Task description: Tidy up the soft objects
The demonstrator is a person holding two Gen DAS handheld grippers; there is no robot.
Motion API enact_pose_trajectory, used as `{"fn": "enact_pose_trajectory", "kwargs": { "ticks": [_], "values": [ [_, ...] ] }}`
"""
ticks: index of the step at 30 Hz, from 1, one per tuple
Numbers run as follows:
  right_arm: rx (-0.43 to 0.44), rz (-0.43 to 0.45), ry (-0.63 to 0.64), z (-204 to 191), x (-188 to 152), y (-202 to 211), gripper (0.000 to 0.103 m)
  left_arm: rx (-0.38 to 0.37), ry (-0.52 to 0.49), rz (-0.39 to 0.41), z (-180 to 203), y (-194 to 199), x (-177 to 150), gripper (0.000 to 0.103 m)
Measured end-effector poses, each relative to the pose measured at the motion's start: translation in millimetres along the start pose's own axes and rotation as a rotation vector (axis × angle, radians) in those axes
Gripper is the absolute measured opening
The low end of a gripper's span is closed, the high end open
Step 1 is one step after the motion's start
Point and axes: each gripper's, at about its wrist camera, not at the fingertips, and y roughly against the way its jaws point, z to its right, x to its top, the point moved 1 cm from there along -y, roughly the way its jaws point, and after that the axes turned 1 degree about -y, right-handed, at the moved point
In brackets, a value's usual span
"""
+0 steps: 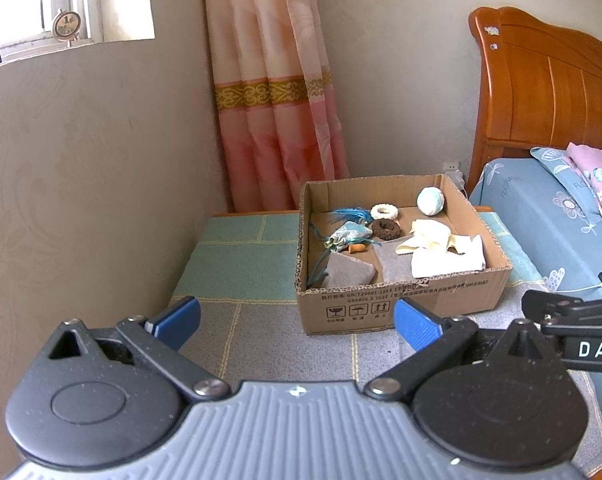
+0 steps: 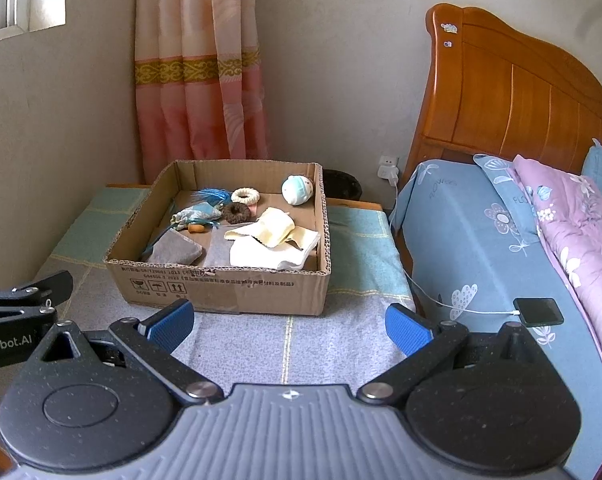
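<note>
An open cardboard box [image 1: 397,304] [image 2: 221,290] stands on a cloth-covered table. Inside lie a grey pouch [image 1: 347,274] [image 2: 175,248], a teal tasselled sachet [image 1: 347,236] [image 2: 195,214], a brown scrunchie [image 1: 386,229] [image 2: 237,213], a white scrunchie [image 1: 384,211] [image 2: 245,196], a pale blue-white ball [image 1: 430,201] [image 2: 297,189], and cream and white cloths [image 1: 447,254] [image 2: 275,242]. My left gripper [image 1: 297,322] is open and empty, in front of the box. My right gripper [image 2: 289,326] is open and empty, also short of the box.
The table cloth [image 1: 237,256] [image 2: 361,248] is teal and grey checked. A bed with blue sheet [image 2: 481,240] and pink quilt [image 2: 577,216] lies to the right, with a phone [image 2: 537,311] on a charging cable. A wall is at left; a curtain [image 1: 273,100] hangs behind.
</note>
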Motion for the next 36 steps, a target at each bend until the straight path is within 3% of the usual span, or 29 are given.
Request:
{"fn": "enact_pose_trajectory", "kwargs": {
  "ticks": [36],
  "values": [
    [0.002,0.010,0.000,-1,1,7,0.103,0.005,-0.002,0.005,0,11,0,0.102]
  ]
}}
